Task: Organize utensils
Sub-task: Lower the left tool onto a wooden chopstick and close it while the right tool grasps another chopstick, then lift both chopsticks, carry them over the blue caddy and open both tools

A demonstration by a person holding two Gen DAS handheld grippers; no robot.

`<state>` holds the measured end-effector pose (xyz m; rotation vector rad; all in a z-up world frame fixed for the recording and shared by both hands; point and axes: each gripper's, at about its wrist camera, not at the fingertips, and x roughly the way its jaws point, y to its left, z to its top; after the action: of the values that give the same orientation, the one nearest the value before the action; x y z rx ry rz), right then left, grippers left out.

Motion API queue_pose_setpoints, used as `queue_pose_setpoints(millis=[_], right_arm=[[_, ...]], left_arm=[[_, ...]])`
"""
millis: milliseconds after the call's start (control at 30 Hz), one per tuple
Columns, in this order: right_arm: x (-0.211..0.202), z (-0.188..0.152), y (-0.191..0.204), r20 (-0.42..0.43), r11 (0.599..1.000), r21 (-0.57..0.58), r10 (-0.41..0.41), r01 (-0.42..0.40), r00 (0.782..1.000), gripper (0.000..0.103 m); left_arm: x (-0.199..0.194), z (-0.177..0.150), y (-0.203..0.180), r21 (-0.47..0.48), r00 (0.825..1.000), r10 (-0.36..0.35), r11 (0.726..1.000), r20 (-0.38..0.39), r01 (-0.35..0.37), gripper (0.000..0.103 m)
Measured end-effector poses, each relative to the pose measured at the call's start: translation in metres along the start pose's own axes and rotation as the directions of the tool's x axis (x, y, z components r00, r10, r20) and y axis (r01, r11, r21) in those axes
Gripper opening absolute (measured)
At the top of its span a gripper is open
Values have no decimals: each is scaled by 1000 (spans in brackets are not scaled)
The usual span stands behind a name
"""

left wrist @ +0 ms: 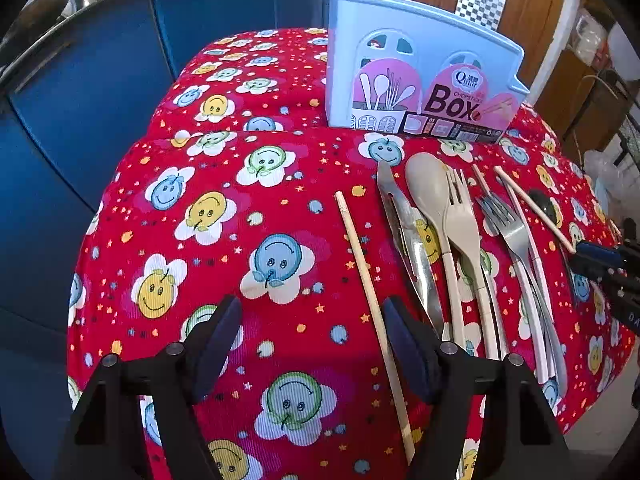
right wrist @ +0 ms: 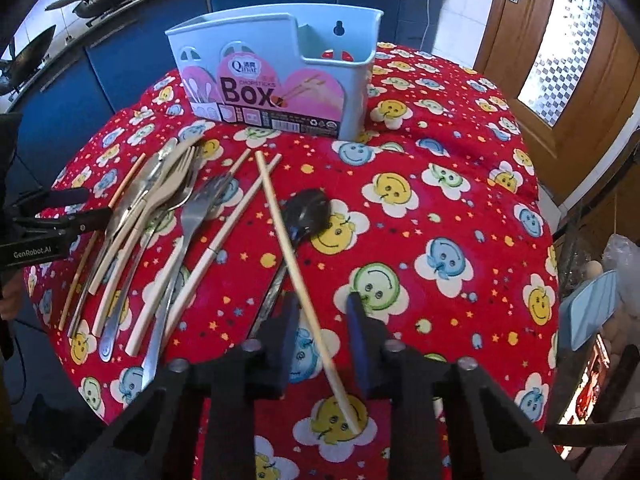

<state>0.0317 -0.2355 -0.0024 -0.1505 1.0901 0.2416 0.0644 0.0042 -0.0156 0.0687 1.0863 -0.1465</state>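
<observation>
Two claws over table | left gripper (left wrist: 312,340) apart beside chopstick (left wrist: 370,292) | right gripper (right wrist: 322,340) nearly together around chopstick (right wrist: 298,272), contact unclear | centre grip, lift level toward box (right wrist: 276,80).

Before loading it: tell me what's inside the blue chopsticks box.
The box's low right compartment shows bare walls and a keyhole slot, no utensils. Its floor and the taller left compartment hide behind the front wall.
</observation>
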Motion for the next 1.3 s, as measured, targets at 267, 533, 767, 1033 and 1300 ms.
queue_pose_setpoints(millis=[267,533,767,1033,1300], right_arm=[[-4,-1,-1,-112,999,37,33,-29,993,11],[2,11,11,-167,1000,-21,-5,1,986,12],[14,27,15,-205,997,-77,-20,5,979,12],[15,32,3,-216,998,2,58,-59,975,6],[-9,28,-12,-102,985,100,150,-140,983,6]], left_arm=[[-3,5,-6,35,998,-37,999,-54,39,54],[1,17,-11,57,992,-54,997,-111,61,36],[6,26,-16,93,984,-52,993,-172,69,30],[6,30,-7,25,974,-130,990,-186,137,6],[-17,23,10,-33,976,-202,979,-85,200,4]])
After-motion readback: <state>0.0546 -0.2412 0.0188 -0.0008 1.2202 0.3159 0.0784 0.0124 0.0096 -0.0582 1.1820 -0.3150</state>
